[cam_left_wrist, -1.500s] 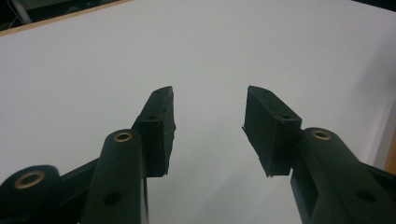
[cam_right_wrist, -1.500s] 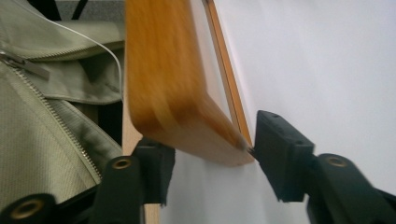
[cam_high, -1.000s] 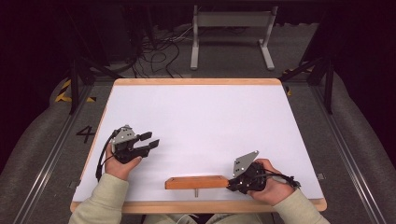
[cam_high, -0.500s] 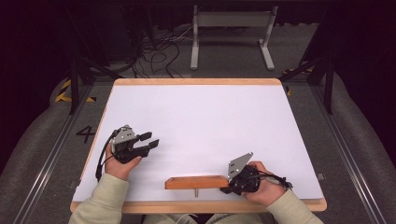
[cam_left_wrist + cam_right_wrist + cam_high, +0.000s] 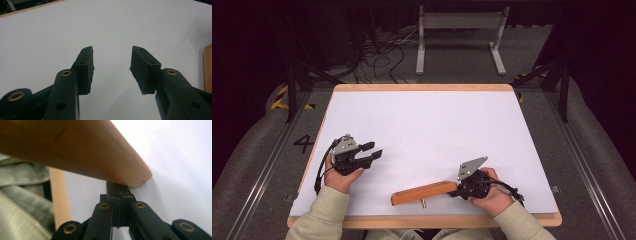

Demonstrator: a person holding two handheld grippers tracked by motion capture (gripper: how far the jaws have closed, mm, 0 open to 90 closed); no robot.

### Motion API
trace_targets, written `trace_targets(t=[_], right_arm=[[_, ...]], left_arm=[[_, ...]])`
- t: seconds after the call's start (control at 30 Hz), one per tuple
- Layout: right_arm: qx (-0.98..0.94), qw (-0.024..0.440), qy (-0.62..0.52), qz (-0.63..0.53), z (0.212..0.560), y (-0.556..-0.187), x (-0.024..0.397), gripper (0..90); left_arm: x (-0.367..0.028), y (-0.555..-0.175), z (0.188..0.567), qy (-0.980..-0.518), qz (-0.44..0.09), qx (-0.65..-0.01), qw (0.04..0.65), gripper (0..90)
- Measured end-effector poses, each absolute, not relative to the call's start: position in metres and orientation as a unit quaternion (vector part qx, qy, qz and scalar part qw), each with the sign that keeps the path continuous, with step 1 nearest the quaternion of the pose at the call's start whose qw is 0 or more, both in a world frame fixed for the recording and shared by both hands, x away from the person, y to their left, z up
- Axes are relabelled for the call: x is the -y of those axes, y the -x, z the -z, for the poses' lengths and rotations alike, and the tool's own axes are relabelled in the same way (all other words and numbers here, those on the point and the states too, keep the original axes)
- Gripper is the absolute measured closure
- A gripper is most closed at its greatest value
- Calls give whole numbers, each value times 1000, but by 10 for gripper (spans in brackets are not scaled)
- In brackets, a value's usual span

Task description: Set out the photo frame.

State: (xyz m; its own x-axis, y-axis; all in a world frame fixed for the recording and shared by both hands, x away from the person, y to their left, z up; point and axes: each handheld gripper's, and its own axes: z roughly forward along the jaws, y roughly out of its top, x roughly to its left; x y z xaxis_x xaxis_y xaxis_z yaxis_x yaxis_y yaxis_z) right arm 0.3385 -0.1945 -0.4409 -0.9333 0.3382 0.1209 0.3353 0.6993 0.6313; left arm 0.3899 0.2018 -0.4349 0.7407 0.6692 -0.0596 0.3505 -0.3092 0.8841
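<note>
A long orange-brown wooden bar (image 5: pixel 422 193) lies slanted near the table's front edge, with a small metal pin (image 5: pixel 423 203) sticking out of its near side. My right gripper (image 5: pixel 453 190) meets the bar's right end. In the right gripper view its jaws are pressed flat together (image 5: pixel 119 186), their tips tucked under the rounded end of the bar (image 5: pixel 75 147). I see nothing between them. My left gripper (image 5: pixel 373 150) rests at the table's left, well apart from the bar. Its jaws stand open (image 5: pixel 112 65) over bare white surface with nothing between them.
The white tabletop (image 5: pixel 427 130) has a wooden rim (image 5: pixel 422 220). A grey-green zipped garment (image 5: pixel 20 220) and the rim (image 5: pixel 58 195) lie close behind the bar. Beyond the far edge, cables (image 5: pixel 382 55) and a metal stand (image 5: pixel 462 35) sit on the floor.
The bar has gone from level to slanted, its right end now farther from the front edge. My right gripper has shifted slightly left with it. The left gripper has stayed put.
</note>
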Motion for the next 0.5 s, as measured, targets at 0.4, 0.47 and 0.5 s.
trace_targets(t=[0.4,0.47,0.5], right_arm=[[-906,30,-216,-362,439,-359,183,900],[-903,38,-219,-367,438,-366,178,900],[-903,38,-219,-367,438,-366,178,900]], left_arm=[[-204,-388,435,-793,-166,-325,488,536],[-204,-388,436,-792,-165,-328,489,536],[-204,-388,436,-792,-165,-328,489,537]])
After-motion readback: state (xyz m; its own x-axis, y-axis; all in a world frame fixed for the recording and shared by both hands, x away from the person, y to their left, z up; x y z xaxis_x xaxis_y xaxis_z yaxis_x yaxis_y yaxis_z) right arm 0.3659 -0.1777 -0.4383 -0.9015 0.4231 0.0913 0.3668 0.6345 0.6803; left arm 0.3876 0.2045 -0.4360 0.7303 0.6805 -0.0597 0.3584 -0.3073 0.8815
